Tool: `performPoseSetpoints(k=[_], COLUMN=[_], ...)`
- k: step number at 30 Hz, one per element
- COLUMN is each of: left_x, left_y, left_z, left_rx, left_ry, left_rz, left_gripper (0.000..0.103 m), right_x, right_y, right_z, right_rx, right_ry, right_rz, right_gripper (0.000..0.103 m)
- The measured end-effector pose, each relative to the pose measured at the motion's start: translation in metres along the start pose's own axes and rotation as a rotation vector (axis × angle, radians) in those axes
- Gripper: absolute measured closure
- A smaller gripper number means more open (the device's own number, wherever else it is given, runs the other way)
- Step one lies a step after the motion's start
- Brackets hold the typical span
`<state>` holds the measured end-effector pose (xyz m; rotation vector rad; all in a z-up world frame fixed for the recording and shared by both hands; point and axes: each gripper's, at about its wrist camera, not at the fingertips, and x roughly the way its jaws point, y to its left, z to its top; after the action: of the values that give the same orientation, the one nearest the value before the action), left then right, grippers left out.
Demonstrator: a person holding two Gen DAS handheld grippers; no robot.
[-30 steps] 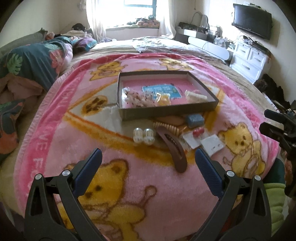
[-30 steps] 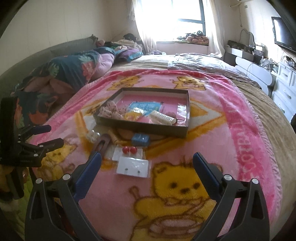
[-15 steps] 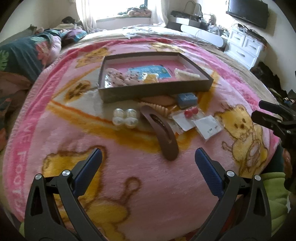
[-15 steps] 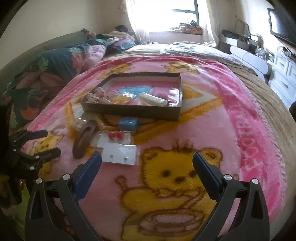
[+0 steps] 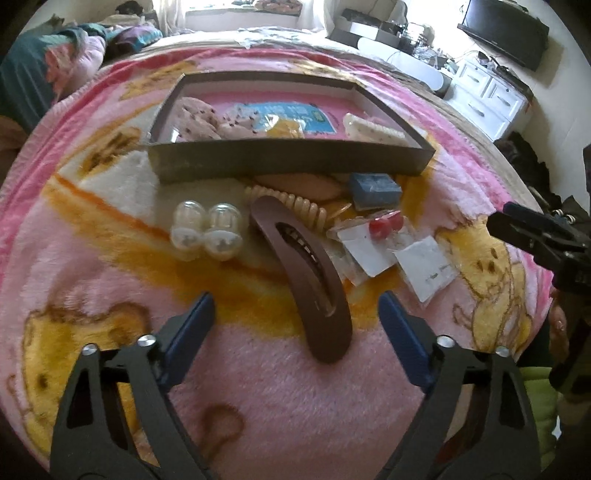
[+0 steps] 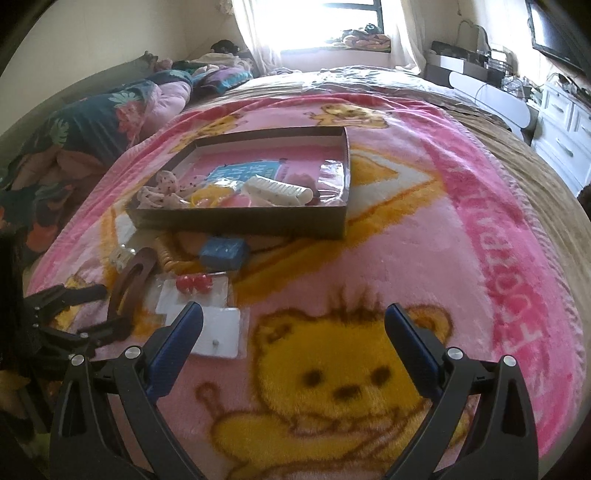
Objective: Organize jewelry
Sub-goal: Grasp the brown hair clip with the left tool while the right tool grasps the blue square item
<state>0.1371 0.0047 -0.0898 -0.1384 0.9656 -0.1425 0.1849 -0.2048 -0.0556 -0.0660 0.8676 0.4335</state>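
A long brown hair clip (image 5: 306,273) lies on the pink bear blanket, its near end between the fingers of my left gripper (image 5: 295,306). The jaws are closing, and the pads stand clear of the clip. Around it lie two clear pearl capsules (image 5: 205,230), a beige spiral hair tie (image 5: 291,203), a small blue box (image 5: 375,188), red earrings on a card (image 5: 386,225) and a white stud card (image 5: 428,267). Behind them stands a shallow dark box (image 5: 291,160) holding several accessories. My right gripper (image 6: 293,314) hangs open over the yellow bear, with the stud card (image 6: 218,332) at its left finger.
The blanket covers a wide bed. Floral bedding (image 6: 85,125) is piled at the left, and a white dresser (image 5: 487,96) and a wall television (image 5: 506,33) stand at the right. The bed's edge drops away to the right of the stud card.
Both grippers have sunk toward the blanket and come nearer the loose items. The left fingers have drawn a little closer together around the brown clip's near end.
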Motion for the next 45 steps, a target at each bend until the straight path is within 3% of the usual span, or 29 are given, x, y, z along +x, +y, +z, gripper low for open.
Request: performPoseSetpoints(k=[6,11,15,25,28,30,32,45], left_x=[0.009,0.009,0.008,-0.002,-0.004,-0.006,-0.008,-0.024], left_y=[0.004,0.012,0.017,0.023,0.024,0.023,0.023,0.014], left_z=[0.006,0.009,0.008,0.0,-0.002,-0.003,-0.004,-0.012], left_rx=[-0.016,-0.034,-0.045,-0.045,-0.046,-0.048,-0.046,-0.03], left_ry=[-0.005,-0.013,-0.012,-0.014,-0.017,-0.019,-0.02,-0.024], left_rz=[-0.011,-0.044,-0.06,-0.078,-0.084,-0.09,-0.095,-0.116], left_gripper=[0.052,0.084,0.087,0.088,0.088,0.089,0.098,0.099], right_x=[0.023,0.041,0.058,0.099,0.101,0.099,0.096,0.06], right_y=[0.007,0.024,0.037,0.046,0.047,0.044,0.041,0.007], right_z=[0.015,0.03,0.038,0.039,0.036,0.035,0.034,0.02], right_rx=[0.011,-0.01,-0.028,0.011,-0.002,0.002,0.009,0.073], right_ry=[0.032,0.042,0.058,0.16,0.154,0.147,0.139,0.079], right_rz=[0.039,0.056,0.057,0.075,0.07,0.075,0.073,0.068], right_gripper=[0.005,0.005,0.006,0.043,0.054,0.055,0.055,0.055])
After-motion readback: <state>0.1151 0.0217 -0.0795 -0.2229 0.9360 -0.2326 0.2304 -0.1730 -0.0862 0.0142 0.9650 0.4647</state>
